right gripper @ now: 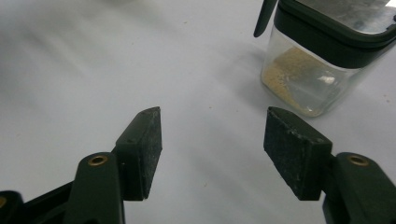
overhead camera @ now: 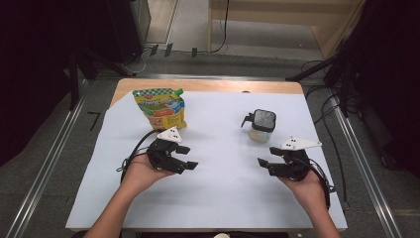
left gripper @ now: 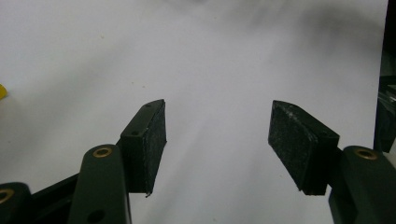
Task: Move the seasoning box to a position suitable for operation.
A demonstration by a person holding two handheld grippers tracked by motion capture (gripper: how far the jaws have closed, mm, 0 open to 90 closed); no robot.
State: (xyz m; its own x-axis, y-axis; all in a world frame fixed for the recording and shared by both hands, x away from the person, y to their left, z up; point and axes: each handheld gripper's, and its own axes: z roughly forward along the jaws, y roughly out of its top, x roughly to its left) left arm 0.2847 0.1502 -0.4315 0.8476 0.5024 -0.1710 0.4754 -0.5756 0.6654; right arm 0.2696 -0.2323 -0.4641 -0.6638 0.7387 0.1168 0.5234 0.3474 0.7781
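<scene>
while the left gripper (overhead camera: 190, 157) and right gripper (overhead camera: 265, 156) rest near the front of the white-covered table (overhead camera: 218, 193), jaws apart and empty, a yellow-green pouch (overhead camera: 160, 108) stands far left and a clear black-lidded jar (overhead camera: 261, 126) far right.

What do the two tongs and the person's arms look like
Both tongs, left and right, are black, each topped by a white three-cornered plate with small dark dots. Black cables trail from them. Up close, the fingers are blocky black pieces with rough dark pads and brass-coloured rivets. The forearms show no sleeves; a dark strap sits at the right wrist.
</scene>
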